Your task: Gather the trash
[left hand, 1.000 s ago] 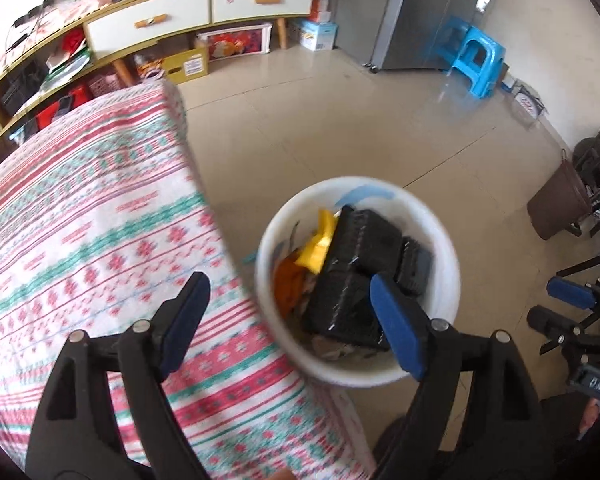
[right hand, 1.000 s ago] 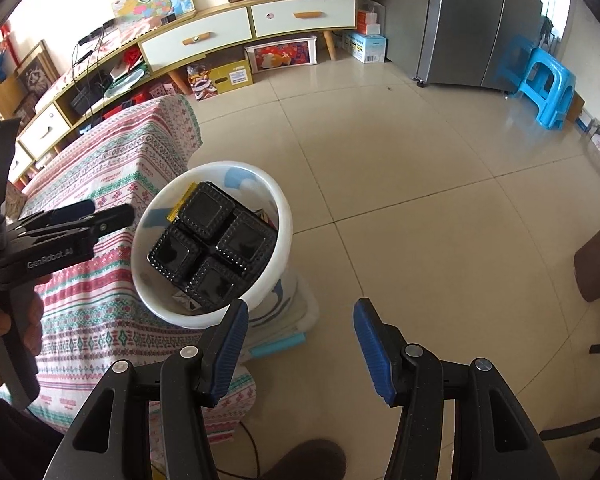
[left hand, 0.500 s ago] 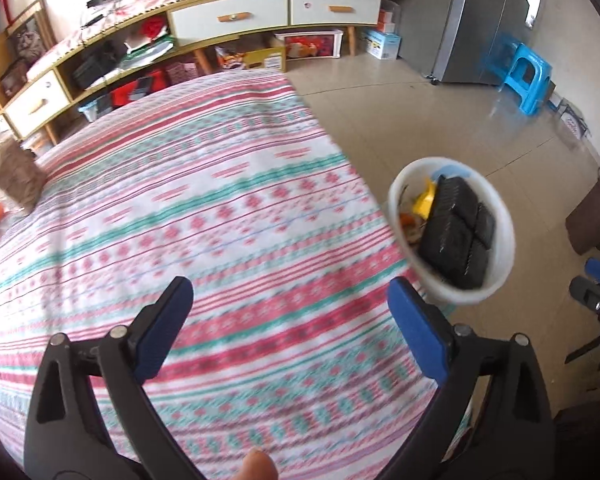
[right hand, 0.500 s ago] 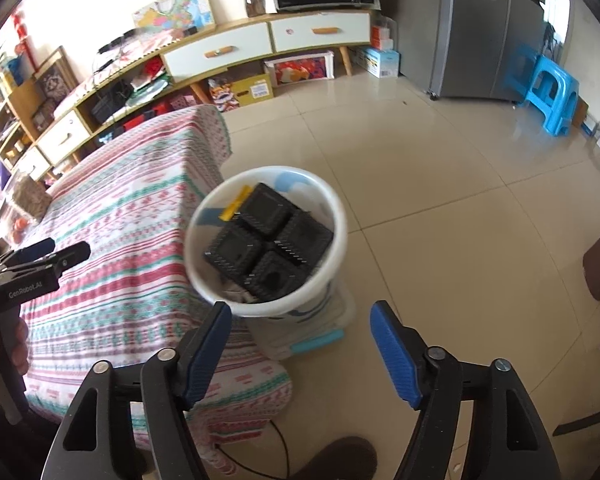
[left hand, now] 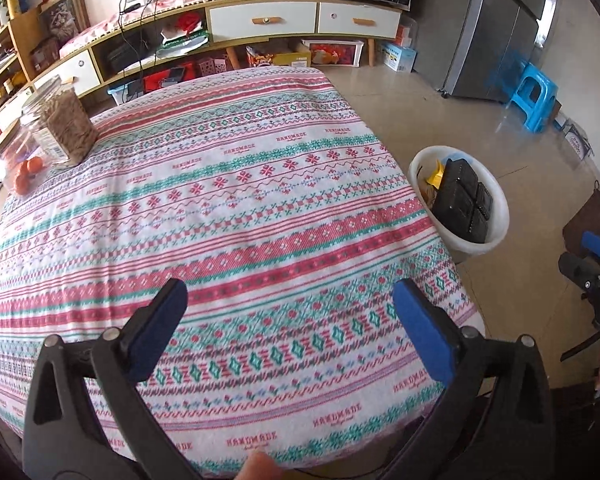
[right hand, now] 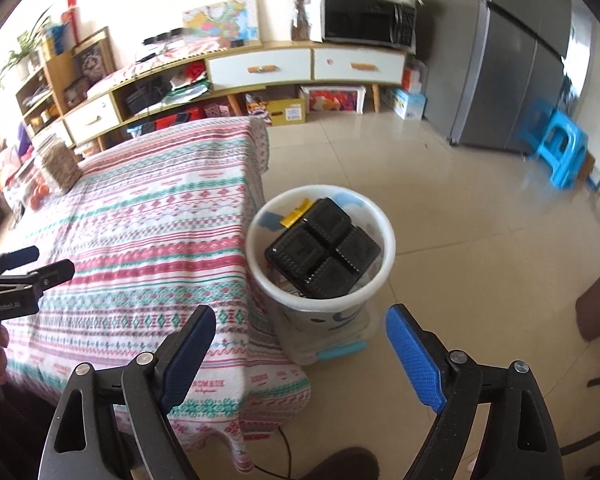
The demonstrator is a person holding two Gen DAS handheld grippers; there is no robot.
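A white trash bucket (left hand: 496,196) stands on the floor at the table's right edge; it also shows in the right wrist view (right hand: 386,264). It holds a black four-cell plastic tray (right hand: 322,252), also seen in the left wrist view (left hand: 462,204), and a yellow wrapper (left hand: 435,172). My left gripper (left hand: 290,300) is open and empty above the table's near part. My right gripper (right hand: 300,340) is open and empty, hovering near the bucket's front, above the floor.
The table (left hand: 228,208) has a red, green and white patterned cloth. Two jars (left hand: 62,124) and orange fruit (left hand: 24,176) stand at its far left corner. A blue stool (left hand: 534,96), a fridge (left hand: 488,28) and a low cabinet (left hand: 284,20) lie beyond.
My left gripper has swung left from over the bucket to over the table. My right gripper has pulled back and up from the bucket. Both stay open.
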